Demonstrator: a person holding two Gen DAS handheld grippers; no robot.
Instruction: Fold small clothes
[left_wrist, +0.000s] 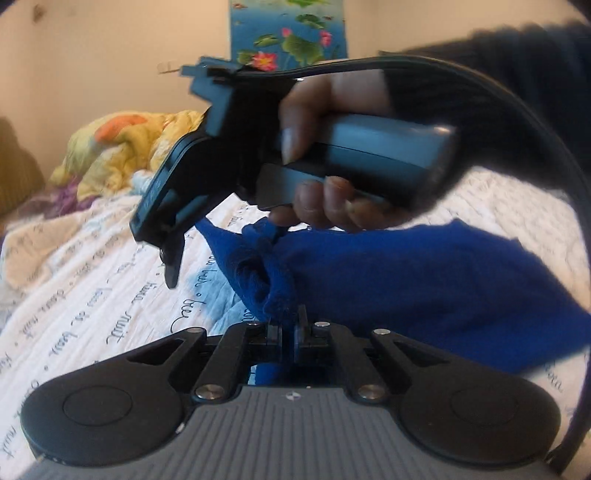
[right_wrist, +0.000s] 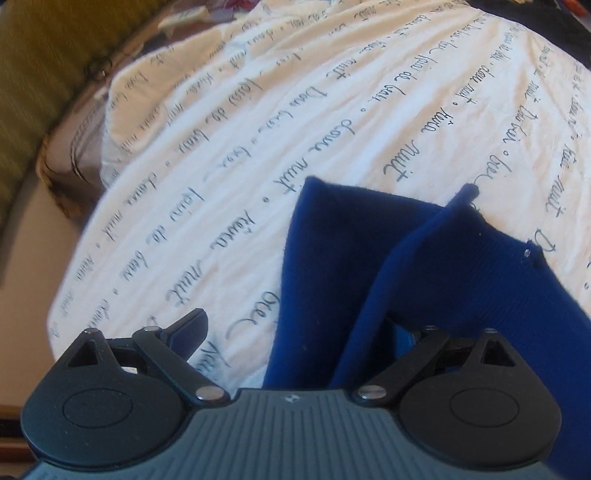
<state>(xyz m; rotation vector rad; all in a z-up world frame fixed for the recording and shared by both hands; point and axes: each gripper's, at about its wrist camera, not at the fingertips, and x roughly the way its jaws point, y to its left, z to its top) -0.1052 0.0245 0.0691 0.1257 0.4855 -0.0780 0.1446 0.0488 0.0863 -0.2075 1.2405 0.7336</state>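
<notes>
A dark blue knit garment (left_wrist: 424, 288) lies partly lifted over the white sheet with script lettering (left_wrist: 92, 314). My left gripper (left_wrist: 289, 325) is shut on a bunched edge of it. A hand (left_wrist: 325, 206) holds my right gripper (left_wrist: 171, 266) just above and to the left of that bunch, pointing steeply down. In the right wrist view the garment (right_wrist: 332, 266) shows as two folds running up between the fingers. My right gripper (right_wrist: 295, 332) stands wide open over it. Its left fingertip (right_wrist: 190, 330) is bare; the cloth hides most of the right one.
A yellow and orange quilt (left_wrist: 125, 147) is heaped at the head of the bed, below a lotus wall hanging (left_wrist: 288, 33). A black cable (left_wrist: 517, 96) arcs from the right gripper. An olive-green cushion (right_wrist: 40, 74) and the bed's edge (right_wrist: 70, 177) lie to the left.
</notes>
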